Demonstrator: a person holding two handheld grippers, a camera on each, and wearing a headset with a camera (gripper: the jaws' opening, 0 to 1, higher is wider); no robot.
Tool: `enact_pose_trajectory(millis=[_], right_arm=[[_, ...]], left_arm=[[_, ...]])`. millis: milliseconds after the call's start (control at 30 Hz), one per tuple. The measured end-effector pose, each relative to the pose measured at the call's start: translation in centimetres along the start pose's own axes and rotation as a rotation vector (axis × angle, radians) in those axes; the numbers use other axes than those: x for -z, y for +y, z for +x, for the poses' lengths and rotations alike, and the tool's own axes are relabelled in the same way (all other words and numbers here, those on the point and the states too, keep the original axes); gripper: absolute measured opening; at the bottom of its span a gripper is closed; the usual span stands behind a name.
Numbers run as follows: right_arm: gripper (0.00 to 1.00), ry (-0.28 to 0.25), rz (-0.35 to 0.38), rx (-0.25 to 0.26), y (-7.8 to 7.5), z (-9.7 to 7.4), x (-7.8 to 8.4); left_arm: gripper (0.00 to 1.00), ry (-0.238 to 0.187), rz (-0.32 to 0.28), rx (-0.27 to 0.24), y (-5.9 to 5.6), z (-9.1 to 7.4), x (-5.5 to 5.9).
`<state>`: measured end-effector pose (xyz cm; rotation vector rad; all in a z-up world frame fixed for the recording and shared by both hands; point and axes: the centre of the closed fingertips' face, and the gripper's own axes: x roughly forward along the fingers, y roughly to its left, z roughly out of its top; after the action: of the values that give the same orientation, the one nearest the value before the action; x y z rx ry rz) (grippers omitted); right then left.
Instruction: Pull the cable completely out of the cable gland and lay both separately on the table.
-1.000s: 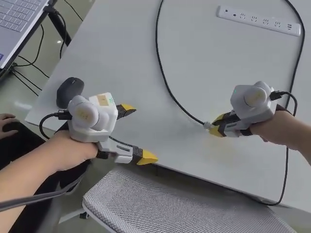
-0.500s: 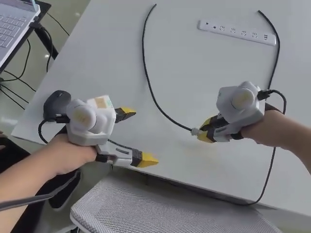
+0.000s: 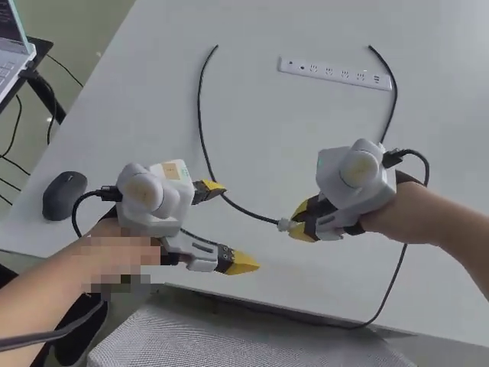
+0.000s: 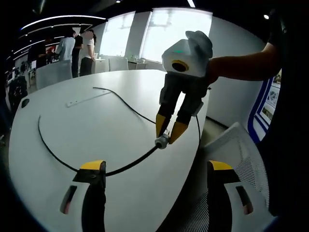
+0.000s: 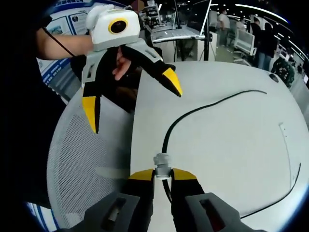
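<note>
White table [image 3: 252,115], black cable [image 3: 202,138] looping across it, far end lying near the power strip [image 3: 332,73]. The near end runs into the pale cable gland [image 5: 162,165], so the cable is not out of the gland. My right gripper [image 3: 296,223] has its yellow-tipped jaws squeezed together on the rear of the gland; the gland's head sticks out just past the tips. A short black length shows between the jaws behind it, and I can't tell whether that is the cable's tail. The gland sits low over the table near the front edge; contact with the surface is unclear. My left gripper [image 3: 229,226] has its jaws spread wide and holds nothing. It faces the right gripper from the left, with one tip over the table just beside the cable and the other out past the table edge, above the grey mesh chair [image 3: 229,344]. In the left gripper view the cable passes behind my left jaw tip and runs on to the gland. Writing: there is a tan sticker on the left gripper's body, too blurred to read. There are blue wall posters in the right gripper view, print too small. I can read no marking on the power strip. A dark mouse [image 3: 63,193] sits at the table's left corner and a laptop [image 3: 11,46] is at the far left on a stand.
</note>
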<state>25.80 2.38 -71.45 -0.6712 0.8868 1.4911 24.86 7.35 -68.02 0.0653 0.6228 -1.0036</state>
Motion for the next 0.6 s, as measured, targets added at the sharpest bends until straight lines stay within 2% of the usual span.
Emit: enact_pose_trajectory(millis=[333, 600], right_arm=[[0.06, -0.008, -0.082, 0.013, 1.8, -2.4, -1.4], [0.06, -0.008, -0.132, 0.027, 2.9, -3.1, -1.8]], left_arm=[[0.80, -0.011, 0.020, 0.066, -1.3, 1.9, -1.0], [0.72, -0.050, -0.014, 0.109, -2.4, 2.7, -1.9]])
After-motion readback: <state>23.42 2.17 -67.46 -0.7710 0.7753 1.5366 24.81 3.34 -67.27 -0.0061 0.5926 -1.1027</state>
